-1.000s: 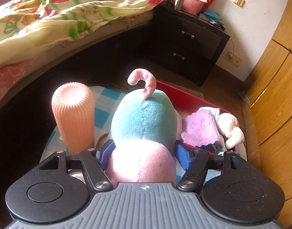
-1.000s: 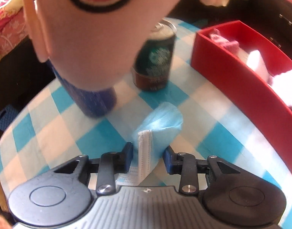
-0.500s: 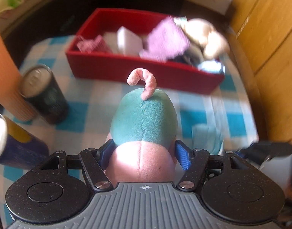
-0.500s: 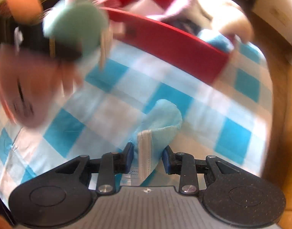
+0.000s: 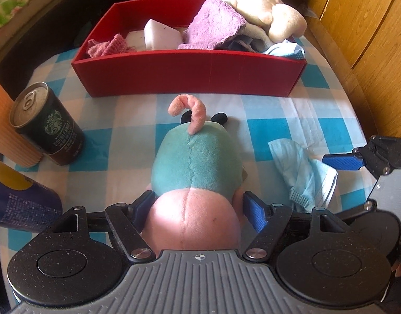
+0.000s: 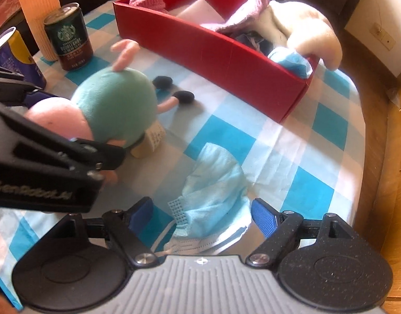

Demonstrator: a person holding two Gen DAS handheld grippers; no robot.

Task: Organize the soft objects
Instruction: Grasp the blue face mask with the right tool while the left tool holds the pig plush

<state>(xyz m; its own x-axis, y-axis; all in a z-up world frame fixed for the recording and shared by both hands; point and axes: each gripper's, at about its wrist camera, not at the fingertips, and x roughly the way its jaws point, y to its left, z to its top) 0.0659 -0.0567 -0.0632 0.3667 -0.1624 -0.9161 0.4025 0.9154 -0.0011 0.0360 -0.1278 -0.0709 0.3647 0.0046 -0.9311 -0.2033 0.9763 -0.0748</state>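
Note:
A plush toy [image 5: 195,162] with a teal body, pink head and curled pink tail lies on the checked tablecloth [image 5: 265,120], in front of the red box [image 5: 190,73]. My left gripper [image 5: 197,206] straddles its pink head. The jaws are opening, and the right pad stands slightly clear of the plush. A crumpled light-blue face mask [image 6: 213,180] lies on the cloth between the pads of my right gripper [image 6: 203,209]. Those jaws are opening too, with both pads clear of the mask. The right wrist view shows the plush [image 6: 119,104] and a left finger [image 6: 106,154] beside it.
The red box [image 6: 208,49] holds a purple towel [image 5: 216,23], a cream plush [image 5: 273,15], a white sponge [image 5: 161,35] and a pink cloth [image 5: 108,47]. A dark coffee can [image 5: 48,128], a purple can [image 5: 19,198] and an orange ribbed cup [image 5: 6,136] stand left. Wooden cabinets [image 5: 370,39] border the right.
My left gripper came down with the plush onto the cloth before the box, and its jaws widened. My right gripper moved across with the mask, then opened and released it.

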